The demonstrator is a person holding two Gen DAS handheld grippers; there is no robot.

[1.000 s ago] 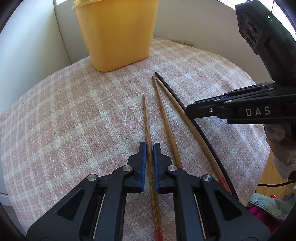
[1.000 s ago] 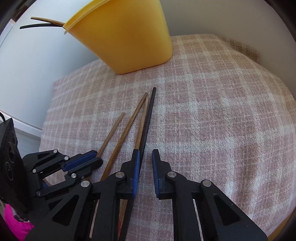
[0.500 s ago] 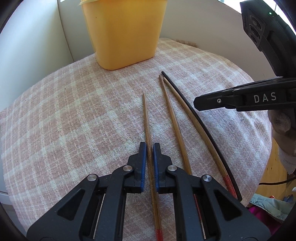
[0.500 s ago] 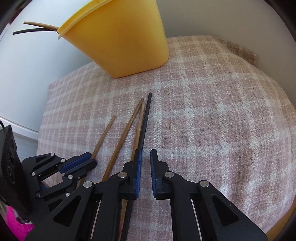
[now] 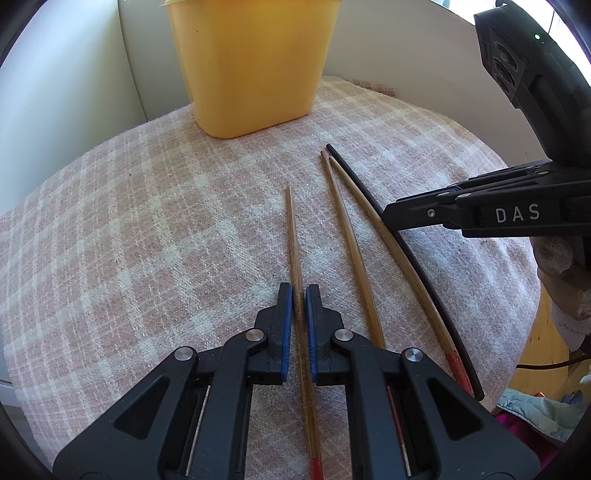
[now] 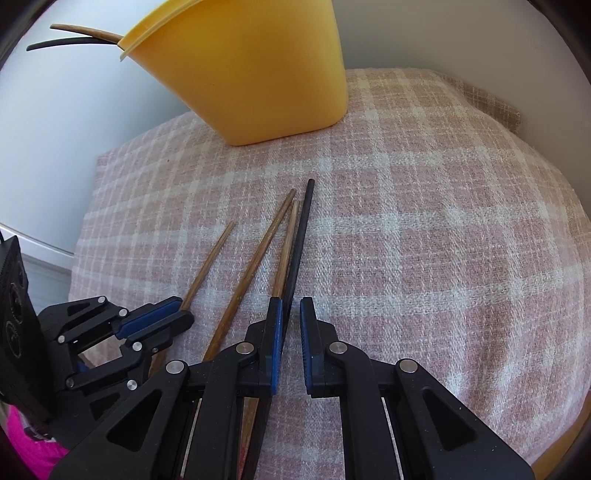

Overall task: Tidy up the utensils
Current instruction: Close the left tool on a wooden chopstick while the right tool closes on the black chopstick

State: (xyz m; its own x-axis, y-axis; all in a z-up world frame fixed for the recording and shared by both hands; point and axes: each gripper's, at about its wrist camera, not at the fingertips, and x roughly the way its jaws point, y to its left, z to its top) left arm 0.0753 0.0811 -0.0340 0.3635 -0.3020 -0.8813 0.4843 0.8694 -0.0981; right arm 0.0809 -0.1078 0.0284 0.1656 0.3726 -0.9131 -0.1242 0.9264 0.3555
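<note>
On the pink checked cloth (image 5: 147,240) lie several chopsticks, tips toward a yellow container (image 5: 251,66). My left gripper (image 5: 299,295) is shut on the leftmost wooden chopstick (image 5: 293,240), which runs between its blue pads. Two more wooden chopsticks (image 5: 345,236) lie to the right, then a black chopstick (image 5: 354,181). In the right wrist view my right gripper (image 6: 291,306) has its jaws drawn close around the black chopstick (image 6: 301,236), which sits against the left pad. The left gripper (image 6: 181,312) shows at lower left, the right gripper (image 5: 388,218) at the right.
The yellow container (image 6: 251,74) stands at the back by a white wall, with a wooden and a black chopstick (image 6: 85,33) poking out. The cloth (image 6: 424,258) drops off at the near and right edges. A gloved hand (image 5: 554,258) holds the right gripper.
The right gripper's jaws have narrowed around the black chopstick. The left gripper has kept its hold on the wooden chopstick and has not moved.
</note>
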